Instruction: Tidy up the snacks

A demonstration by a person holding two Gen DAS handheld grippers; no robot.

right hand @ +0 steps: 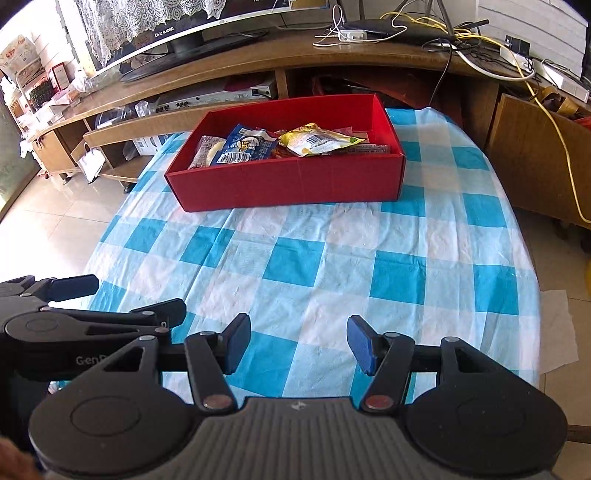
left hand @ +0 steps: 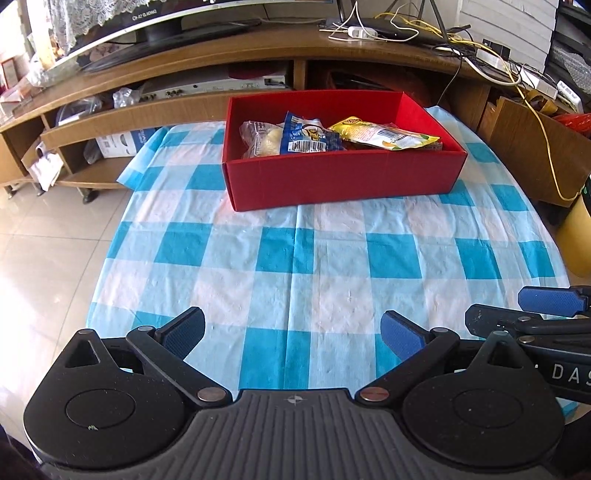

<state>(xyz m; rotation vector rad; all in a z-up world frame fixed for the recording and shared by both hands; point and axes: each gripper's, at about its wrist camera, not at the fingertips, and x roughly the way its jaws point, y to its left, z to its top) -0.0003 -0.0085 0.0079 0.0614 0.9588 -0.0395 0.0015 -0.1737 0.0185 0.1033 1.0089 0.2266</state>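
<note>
Along the back runs a low wooden TV cabinet [left hand: 207, 55], with a curved monitor [left hand: 122, 26] under a lace cover at its left end and a tangle of white and yellow cables [left hand: 436, 29] piled at its right. On the shelf below sits a silver media player [left hand: 218, 86]. Nothing lies on the blue-and-white checked tablecloth [left hand: 295, 251] between the tongs and the red box [left hand: 343, 177], which stands at the far edge of the table.

The left gripper [left hand: 293, 334] hangs over the near edge of the cloth with its jaws spread wide and nothing between them. The right gripper [right hand: 297, 341] is just beside it, also open and empty, the gap a little narrower. Each camera catches the other tool at its edge.

The left view alone shows a yellow bin [left hand: 576, 236] by the table's right side. The right view alone shows a white paper sheet [right hand: 557, 328] on the floor tiles.

Inside the box, from left to right, lie a clear pack of pale buns [left hand: 260, 142], a blue snack packet [left hand: 306, 138] and a yellow snack packet [left hand: 384, 134], overlapping one another. The right view also shows red wrappers [right hand: 362, 148] beneath them.
</note>
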